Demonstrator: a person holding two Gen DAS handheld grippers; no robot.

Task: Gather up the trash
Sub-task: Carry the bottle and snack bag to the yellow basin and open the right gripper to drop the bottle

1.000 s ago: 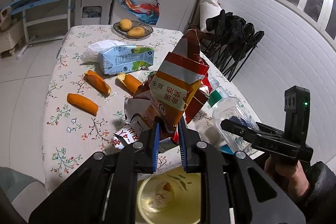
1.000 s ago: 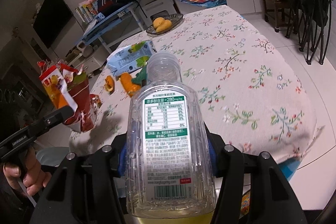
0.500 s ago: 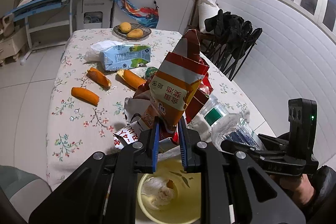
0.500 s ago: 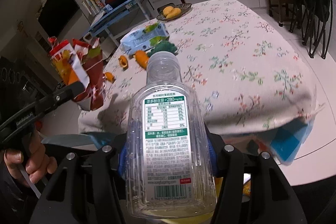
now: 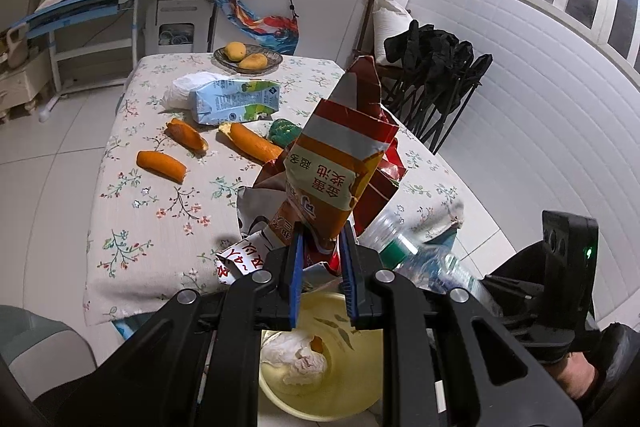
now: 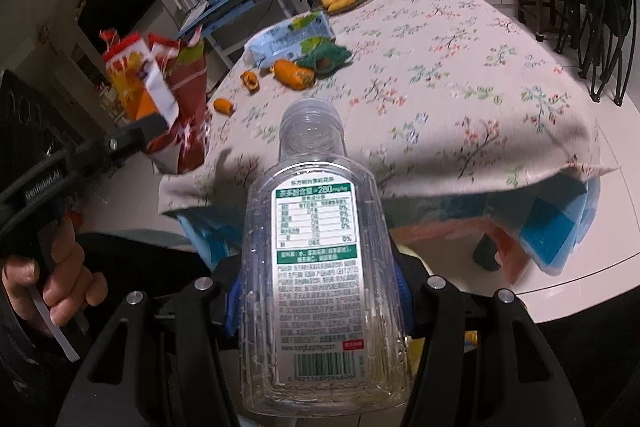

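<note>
Step in hand: carrying two pieces of trash off the table [image 5: 132, 227] to the yellow bin [image 5: 352, 395], which sits on the floor just below the near edge.
Left gripper [image 5: 322, 267]: jaws narrow, pinched on the crumpled snack wrappers [image 5: 336, 171], which stand up above the fingers, over the table's near edge.
Right gripper [image 6: 320, 303]: jaws about half spread, clamped on the sides of the clear plastic bottle [image 6: 320, 267]; the bottle is capless and looks empty, neck pointing away.
Hand pose: both grippers tilt forward and down; in the right view a hand [image 6: 52, 275] wraps the left tool's handle at the left.
Bin: directly under the left fingers, with crumpled tissue and a bit of peel already inside.
Next move: judged, bring each load over the bin's mouth and open the jaws; the light wrappers may cling or drift.
Left on table: orange peels [image 5: 162, 166], a blue carton [image 5: 236, 101], a green scrap [image 5: 282, 131].
</note>
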